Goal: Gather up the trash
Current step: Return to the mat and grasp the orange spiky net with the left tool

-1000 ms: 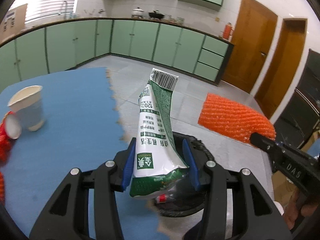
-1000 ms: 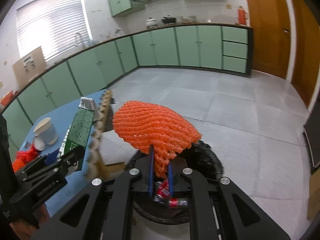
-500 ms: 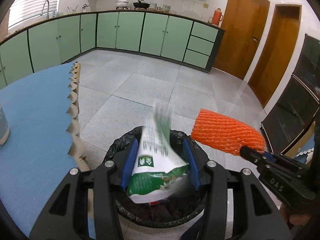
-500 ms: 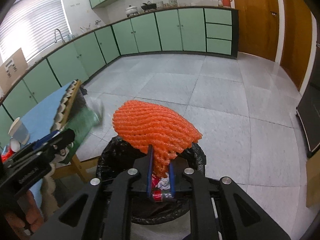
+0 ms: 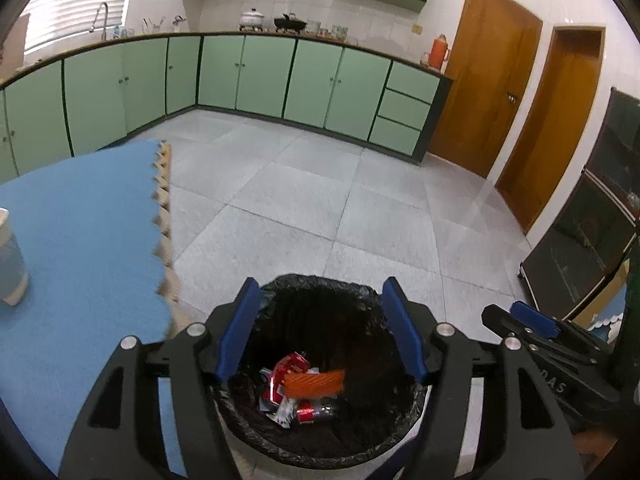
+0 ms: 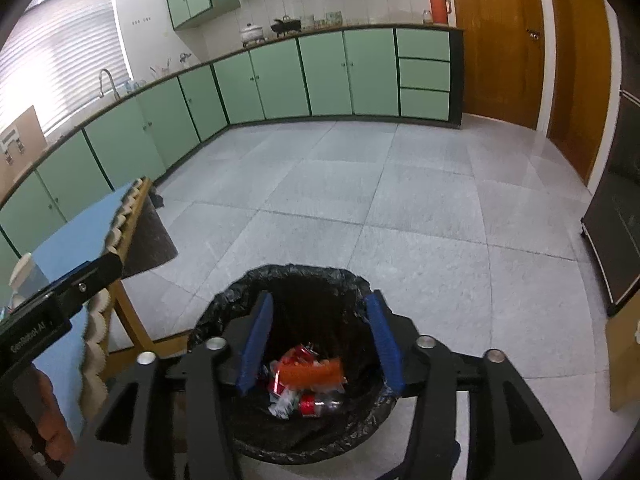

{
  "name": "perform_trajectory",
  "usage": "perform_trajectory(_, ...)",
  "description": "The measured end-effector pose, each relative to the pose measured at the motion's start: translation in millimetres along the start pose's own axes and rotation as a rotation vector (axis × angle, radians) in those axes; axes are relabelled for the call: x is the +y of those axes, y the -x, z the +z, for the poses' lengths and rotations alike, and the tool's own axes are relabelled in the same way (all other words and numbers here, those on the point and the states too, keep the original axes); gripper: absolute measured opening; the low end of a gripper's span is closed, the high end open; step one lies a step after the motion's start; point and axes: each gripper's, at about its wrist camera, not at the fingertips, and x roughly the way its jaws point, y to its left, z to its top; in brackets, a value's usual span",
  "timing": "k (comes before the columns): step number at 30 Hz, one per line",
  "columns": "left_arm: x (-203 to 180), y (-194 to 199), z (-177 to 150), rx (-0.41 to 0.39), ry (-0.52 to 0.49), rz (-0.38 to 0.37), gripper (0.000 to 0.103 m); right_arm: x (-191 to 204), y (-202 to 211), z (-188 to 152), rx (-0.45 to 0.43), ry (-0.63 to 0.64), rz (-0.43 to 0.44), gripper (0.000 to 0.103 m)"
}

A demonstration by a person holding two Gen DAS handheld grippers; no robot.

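Two hand-held grippers hang over a black-lined bin [image 5: 320, 292] on a grey tiled kitchen floor [image 5: 304, 200]. The left gripper [image 5: 320, 336] has its blue pads spread wide with nothing between them; its jaws have just been opening. The right gripper [image 6: 318, 344] is likewise parted and empty, its jaws also having just opened; in the left view it shows at 4 o'clock [image 5: 532, 324], just beside the bin.

The trash lies at the bottom of the bin. An orange foam net [image 5: 314, 384] rests on top of the heap, seen through the gap of each gripper [image 6: 310, 372]. Beneath and around it sit red wrappers [image 5: 288, 366] and a red can [image 5: 314, 414], with scraps of white. Whether a green pouch is among them cannot be told.

At 9 o'clock from the bin stands a table with a blue mat [image 5: 80, 240], its scalloped edge facing the bin. A paper cup [image 5: 10, 260] stands on the mat at the far left edge of the left view. In the right view the left gripper's black body [image 6: 60, 300] crosses in front of the table at 8 o'clock, with part of a person's hand [image 6: 52, 436] below it.

Green cabinets [image 5: 260, 76] line the far wall at 12 o'clock, and wooden doors [image 5: 492, 92] stand at 2 o'clock.
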Motion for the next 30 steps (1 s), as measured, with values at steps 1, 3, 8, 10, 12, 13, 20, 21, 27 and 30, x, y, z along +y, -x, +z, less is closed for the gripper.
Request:
perform_trajectory(1, 2.8, 5.9, 1.0, -0.009, 0.003, 0.002, 0.066, 1.7, 3.9, 0.9, -0.009, 0.0, 0.001, 0.062)
perform_trajectory(3, 10.3, 21.6, 2.8, -0.032, 0.007, 0.009, 0.069, 9.4, 16.0, 3.7, -0.038, 0.004, 0.005, 0.076)
perform_trajectory(8, 41.5, 65.1, 0.5, -0.091, 0.008, 0.078, 0.077, 36.8, 40.0, 6.5, -0.098, 0.025, 0.039, 0.092)
perform_trajectory(10, 54.4, 80.8, -1.3, -0.106, 0.008, 0.111, 0.078, 51.3, 47.5, 6.7, -0.112, 0.041, 0.062, 0.094)
perform_trajectory(12, 68.5, 99.2, -6.9, -0.127, 0.0, 0.16, 0.082, 68.4, 53.3, 5.2, -0.119, 0.06, 0.094, 0.096)
perform_trajectory(13, 76.2, 108.9, -9.7, -0.136, -0.004, 0.188, 0.082, 80.0, 56.4, 4.2, -0.122, 0.073, 0.112, 0.096)
perform_trajectory(20, 127.5, 168.3, -26.3, -0.173, 0.001, 0.342, 0.083, 154.7, 69.2, -11.5, -0.133, 0.161, 0.237, 0.097)
perform_trajectory(21, 136.9, 178.5, -30.3, -0.179, 0.011, 0.369, 0.083, 165.7, 70.9, -15.7, -0.134, 0.175, 0.254, 0.097)
perform_trajectory(27, 180.1, 223.0, -51.9, -0.212, 0.049, 0.514, 0.084, 213.1, 78.0, -32.5, -0.128, 0.248, 0.328, 0.097)
perform_trajectory(30, 197.3, 236.1, -63.3, -0.203, 0.054, 0.563, 0.085, 231.9, 81.1, -40.5, -0.129, 0.275, 0.357, 0.097)
